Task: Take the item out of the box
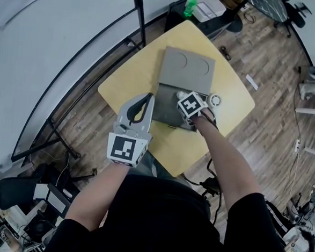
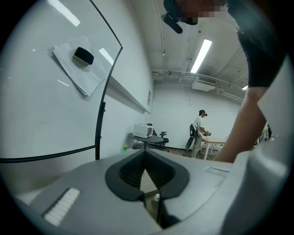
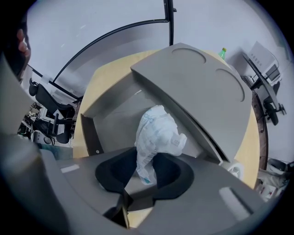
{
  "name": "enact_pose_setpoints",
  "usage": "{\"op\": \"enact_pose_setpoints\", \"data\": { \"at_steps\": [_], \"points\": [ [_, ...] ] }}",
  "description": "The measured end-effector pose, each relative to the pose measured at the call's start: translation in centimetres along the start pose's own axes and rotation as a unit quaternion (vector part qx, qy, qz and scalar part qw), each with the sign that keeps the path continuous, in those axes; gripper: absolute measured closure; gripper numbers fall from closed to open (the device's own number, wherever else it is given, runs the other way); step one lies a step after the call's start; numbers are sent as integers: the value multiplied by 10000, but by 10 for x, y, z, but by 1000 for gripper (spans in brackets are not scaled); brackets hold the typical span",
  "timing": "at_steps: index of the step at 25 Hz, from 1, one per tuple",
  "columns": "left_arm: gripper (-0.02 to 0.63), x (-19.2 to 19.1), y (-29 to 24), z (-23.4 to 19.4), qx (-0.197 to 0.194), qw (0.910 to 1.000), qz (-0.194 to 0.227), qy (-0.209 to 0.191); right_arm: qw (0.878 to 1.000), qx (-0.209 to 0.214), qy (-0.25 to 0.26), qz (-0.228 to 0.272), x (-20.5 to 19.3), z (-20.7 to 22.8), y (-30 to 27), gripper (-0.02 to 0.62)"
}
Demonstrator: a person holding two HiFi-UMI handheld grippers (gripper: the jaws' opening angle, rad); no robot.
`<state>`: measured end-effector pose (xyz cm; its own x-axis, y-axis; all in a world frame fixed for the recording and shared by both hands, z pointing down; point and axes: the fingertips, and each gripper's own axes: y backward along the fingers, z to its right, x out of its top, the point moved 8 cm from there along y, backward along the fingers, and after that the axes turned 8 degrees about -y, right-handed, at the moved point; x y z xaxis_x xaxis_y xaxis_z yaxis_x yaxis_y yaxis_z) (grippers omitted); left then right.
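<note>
An open grey box (image 1: 164,108) stands on the yellow table (image 1: 129,75), its lid (image 1: 186,70) tipped back. My right gripper (image 1: 191,106) points straight down into it, and its marker cube hides the tips in the head view. In the right gripper view a crumpled white packet with blue print (image 3: 156,133) lies on the box floor (image 3: 115,119), and the right gripper (image 3: 146,167) is shut on its lower end. My left gripper (image 1: 149,97) is by the box's left side, shut with nothing in it. In its own view the left gripper (image 2: 146,158) points level across the room.
A white tape roll (image 1: 215,100) lies on the table right of the box. A black stand pole (image 1: 138,13) rises behind the table, and a green bottle (image 1: 190,5) sits on a far desk. A person (image 2: 198,131) stands at a distant table.
</note>
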<state>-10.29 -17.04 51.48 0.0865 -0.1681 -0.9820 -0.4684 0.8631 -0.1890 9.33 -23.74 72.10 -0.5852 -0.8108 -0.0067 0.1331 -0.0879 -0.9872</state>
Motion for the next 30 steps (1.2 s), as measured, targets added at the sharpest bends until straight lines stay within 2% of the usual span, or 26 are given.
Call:
{"op": "enact_pose_setpoints", "data": {
  "at_steps": [3, 7, 11, 18, 20, 25, 30],
  "points": [
    [606, 1, 0, 2, -22, 10000, 86, -9, 10000, -47, 25, 37, -1, 0, 3, 502],
    [606, 6, -3, 1, -43, 9996, 288, -61, 10000, -25, 41, -31, -5, 0, 2, 503],
    [606, 4, -4, 2, -26, 9999, 164, -16, 9999, -69, 122, 19, -6, 0, 11, 503],
    [606, 16, -7, 6, -24, 9993, 380, -70, 9980, -147, 275, 555, -4, -6, 54, 503],
    [606, 24, -8, 8, -38, 9989, 459, -134, 9962, -167, 296, 798, 0, -9, 73, 503],
    [606, 46, -10, 13, -118, 9975, 627, -288, 9817, -577, 466, 1754, 14, -14, 139, 503],
    [606, 64, -11, 24, -230, 9960, 782, -375, 9571, -702, 480, 2769, 13, -34, 210, 503]
  ]
}}
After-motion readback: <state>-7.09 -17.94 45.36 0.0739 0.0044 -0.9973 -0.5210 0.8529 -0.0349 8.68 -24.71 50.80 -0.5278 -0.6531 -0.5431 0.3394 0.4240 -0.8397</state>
